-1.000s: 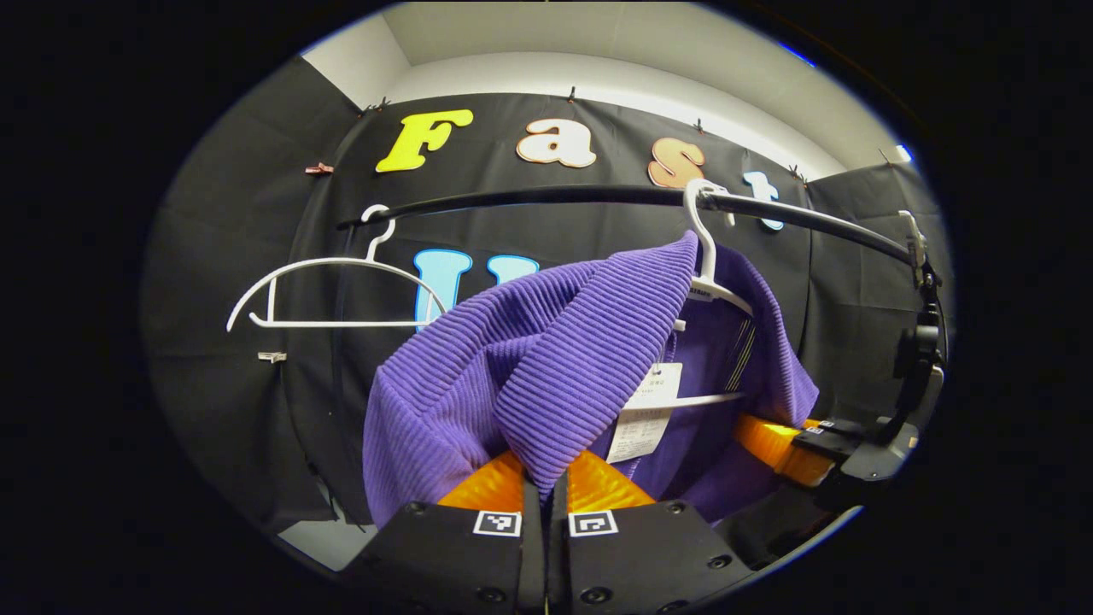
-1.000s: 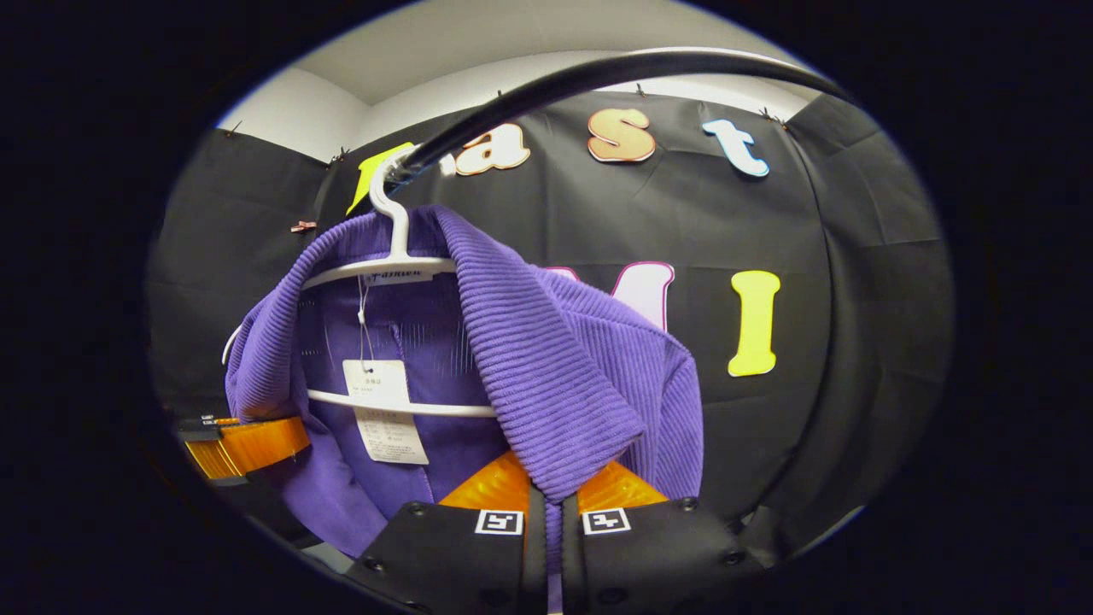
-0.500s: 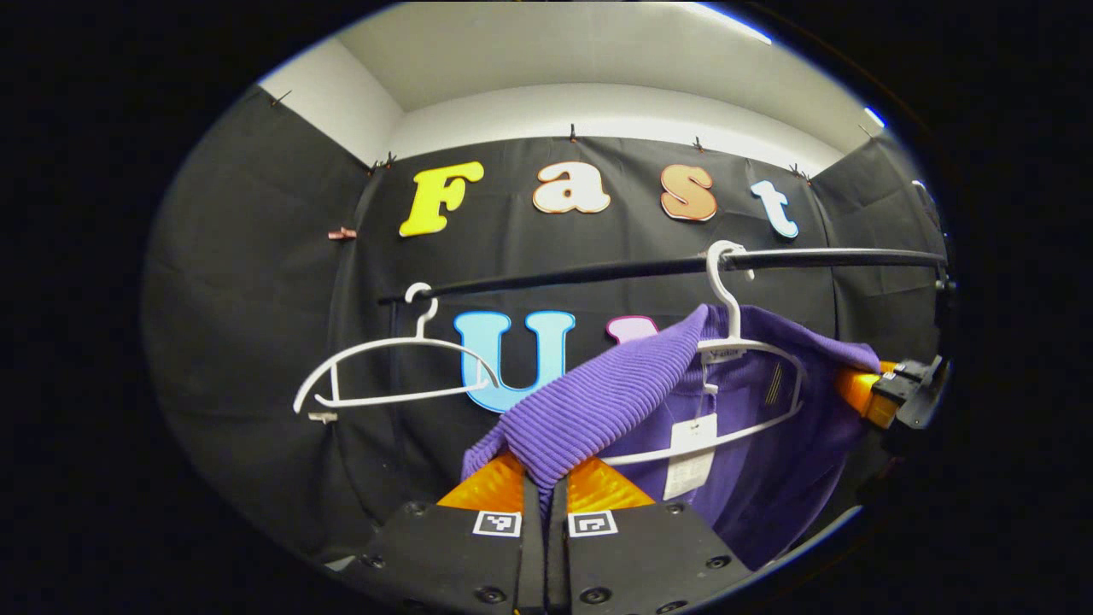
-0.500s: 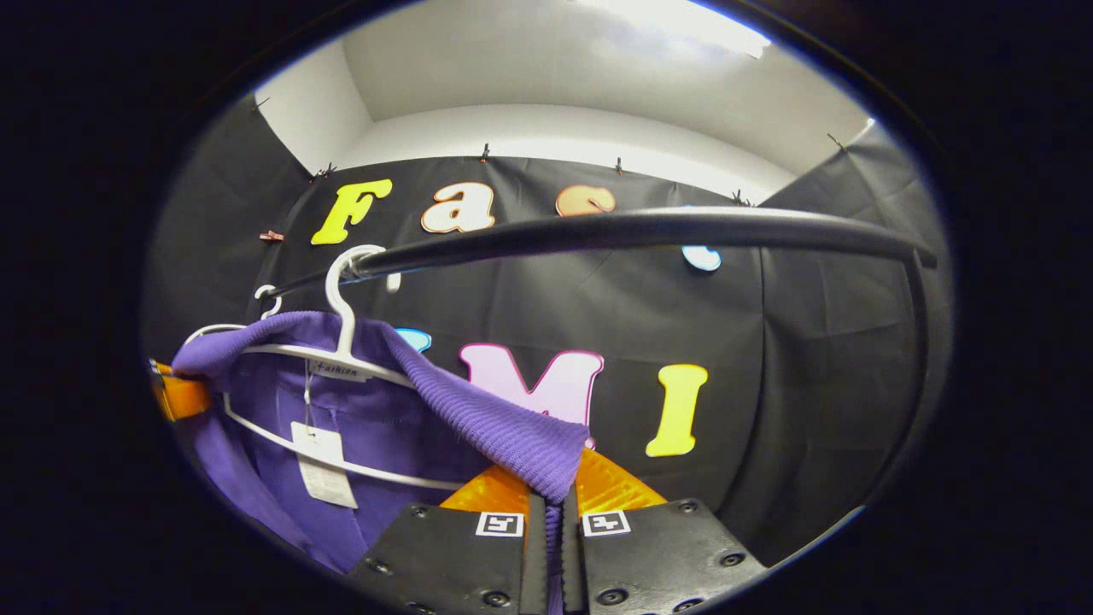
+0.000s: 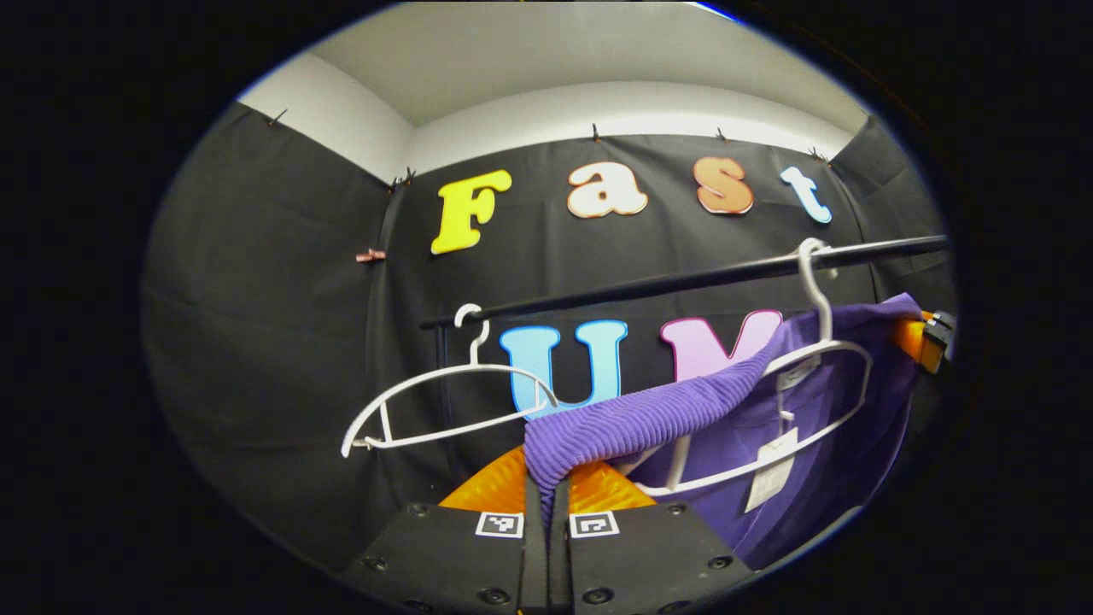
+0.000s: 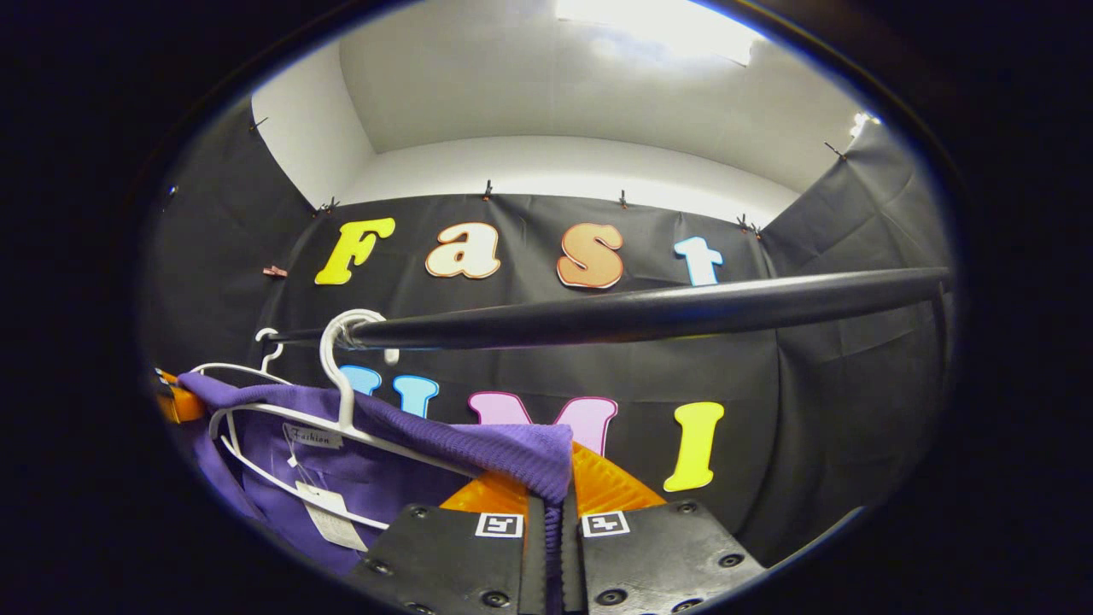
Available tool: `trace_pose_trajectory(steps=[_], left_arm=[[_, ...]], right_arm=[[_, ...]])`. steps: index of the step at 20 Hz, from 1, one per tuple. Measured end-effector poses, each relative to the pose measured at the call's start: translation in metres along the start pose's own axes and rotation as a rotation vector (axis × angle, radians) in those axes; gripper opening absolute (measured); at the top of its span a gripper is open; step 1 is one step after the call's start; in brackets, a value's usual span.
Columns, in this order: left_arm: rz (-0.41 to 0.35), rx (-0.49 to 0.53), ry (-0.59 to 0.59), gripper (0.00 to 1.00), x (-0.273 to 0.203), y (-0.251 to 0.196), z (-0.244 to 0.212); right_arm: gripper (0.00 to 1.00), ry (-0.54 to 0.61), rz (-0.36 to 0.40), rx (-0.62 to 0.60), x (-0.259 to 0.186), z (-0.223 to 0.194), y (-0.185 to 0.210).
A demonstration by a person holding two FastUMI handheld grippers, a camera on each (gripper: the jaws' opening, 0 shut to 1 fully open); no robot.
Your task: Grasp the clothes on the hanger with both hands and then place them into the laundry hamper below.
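Note:
A purple ribbed garment [image 5: 649, 418] is stretched wide between both grippers. My left gripper [image 5: 546, 500] is shut on one shoulder edge of it. My right gripper [image 6: 551, 500] is shut on the other shoulder edge of the garment [image 6: 478, 440]. The white hanger [image 5: 820, 359] hooks on the black rail [image 5: 683, 282], its frame showing bare inside the neck opening, a paper tag [image 5: 768, 478] dangling below. In the right gripper view the same hanger [image 6: 341, 401] hangs left of centre under the rail [image 6: 649, 312]. The right gripper appears far right in the left gripper view [image 5: 926, 337].
A second, bare white hanger [image 5: 444, 401] hangs on the rail to the left of the garment; it shows in the right gripper view as the far hanger [image 6: 248, 363]. Black cloth walls surround the rail on three sides, with white wall and ceiling above.
Both grippers have pulled apart sideways and risen relative to the rail. The garment's shoulders have slid off the hanger arms and it now spans flat between the grippers.

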State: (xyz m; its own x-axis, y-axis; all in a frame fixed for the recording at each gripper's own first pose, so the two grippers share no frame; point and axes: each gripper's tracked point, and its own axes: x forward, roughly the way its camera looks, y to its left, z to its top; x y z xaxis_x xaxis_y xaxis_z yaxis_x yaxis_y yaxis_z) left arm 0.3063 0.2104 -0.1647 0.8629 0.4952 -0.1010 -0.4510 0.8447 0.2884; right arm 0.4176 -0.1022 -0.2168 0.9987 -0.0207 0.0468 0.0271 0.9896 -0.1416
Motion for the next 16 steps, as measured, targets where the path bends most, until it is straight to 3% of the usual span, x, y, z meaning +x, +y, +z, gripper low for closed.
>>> trace_pose_trajectory(steps=[7, 11, 13, 16], left_arm=[[-0.079, -0.066, 0.1, 0.06, 0.017, -0.015, -0.051], [-0.063, -0.123, 0.202, 0.06, 0.011, -0.014, -0.092], [-0.07, -0.152, 0.227, 0.06, 0.004, -0.032, -0.107], [-0.132, -0.143, 0.226, 0.06, -0.007, -0.083, -0.116]], right_arm=[[0.11, 0.001, -0.007, -0.014, 0.012, -0.011, -0.008], [0.1, -0.019, 0.035, -0.042, 0.015, -0.013, 0.008], [0.1, -0.022, 0.012, -0.076, 0.019, -0.018, -0.001], [0.1, 0.016, -0.082, -0.069, 0.02, -0.03, -0.039]])
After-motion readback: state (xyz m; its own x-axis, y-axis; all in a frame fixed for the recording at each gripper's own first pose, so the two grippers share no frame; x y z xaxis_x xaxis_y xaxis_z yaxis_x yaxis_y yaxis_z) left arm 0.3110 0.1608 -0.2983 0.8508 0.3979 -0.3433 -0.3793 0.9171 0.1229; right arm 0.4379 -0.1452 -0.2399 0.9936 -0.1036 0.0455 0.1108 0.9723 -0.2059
